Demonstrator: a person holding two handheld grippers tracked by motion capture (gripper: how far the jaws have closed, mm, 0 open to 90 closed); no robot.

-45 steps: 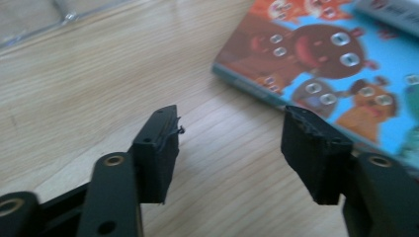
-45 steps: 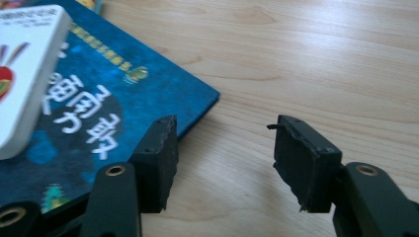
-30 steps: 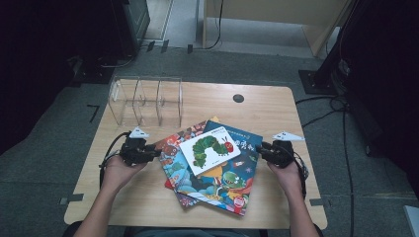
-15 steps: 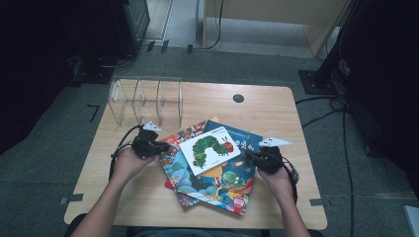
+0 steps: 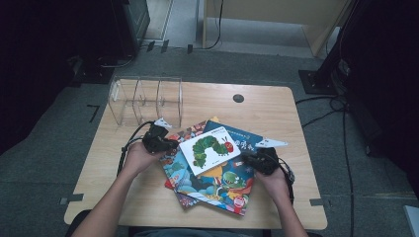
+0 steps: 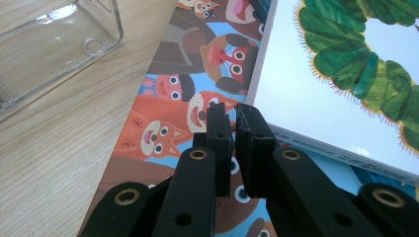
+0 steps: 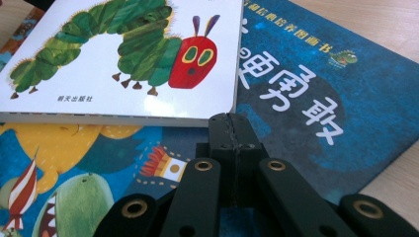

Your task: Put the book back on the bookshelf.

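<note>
A white caterpillar board book (image 5: 210,149) (image 6: 346,74) (image 7: 123,54) tops a fanned stack, over a blue book with white lettering (image 5: 232,173) (image 7: 316,98) and an animal-faces book (image 5: 173,163) (image 6: 188,98). My left gripper (image 5: 170,144) (image 6: 231,106) hovers over the animal-faces cover, just beside the white book's left edge. Its jaws have just been closing and stand almost together with nothing between them. My right gripper (image 5: 245,159) (image 7: 230,116) sits over the blue cover against the white book's edge, jaws pressed together and empty.
A clear acrylic rack with upright dividers (image 5: 146,98) (image 6: 49,44) stands at the table's back left. The wooden table (image 5: 276,118) has a round cable hole (image 5: 238,98) at the back. Cables trail from both grippers.
Both hands have come inward to the sides of the caterpillar book, and both grippers' jaws have closed. The books have not shifted.
</note>
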